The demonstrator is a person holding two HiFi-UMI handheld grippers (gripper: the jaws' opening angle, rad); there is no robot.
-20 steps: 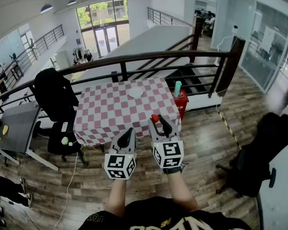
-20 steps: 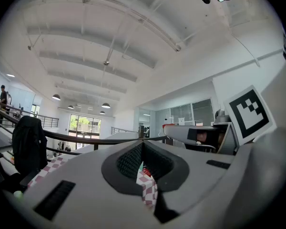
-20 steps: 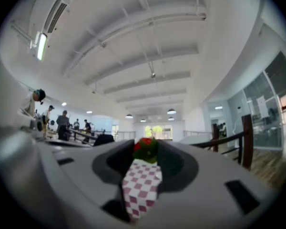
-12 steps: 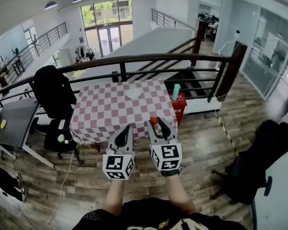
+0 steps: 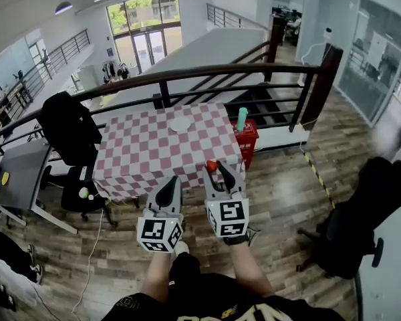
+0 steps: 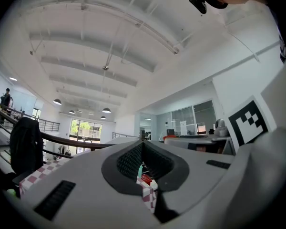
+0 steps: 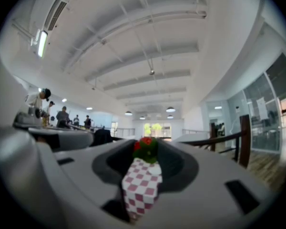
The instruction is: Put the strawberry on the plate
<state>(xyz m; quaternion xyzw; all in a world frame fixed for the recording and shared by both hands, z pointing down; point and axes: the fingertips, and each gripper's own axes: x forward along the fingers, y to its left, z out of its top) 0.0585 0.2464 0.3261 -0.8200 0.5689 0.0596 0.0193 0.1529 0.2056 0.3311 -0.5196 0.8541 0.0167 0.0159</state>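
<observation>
A red strawberry [image 5: 212,166] with green leaves sits between the tips of my right gripper [image 5: 218,171], which is shut on it and held in the air in front of the table. The right gripper view shows the strawberry [image 7: 145,149] pinched at the jaw tips. A small white plate [image 5: 180,124] lies on the far half of the red-and-white checked table [image 5: 140,156], well ahead of both grippers. My left gripper [image 5: 169,188] hangs beside the right one, shut and with nothing in it; the left gripper view shows its jaws closed together.
A teal cup [image 5: 242,117] stands at the table's right edge, above a red bin [image 5: 248,139]. A dark railing [image 5: 187,75] runs behind the table. A black chair with a jacket [image 5: 67,122] stands to the left, beside a grey desk [image 5: 17,172].
Both grippers have dropped a little in the head view and the table has shifted slightly left. A knee now shows at the bottom. The strawberry stays in the right gripper.
</observation>
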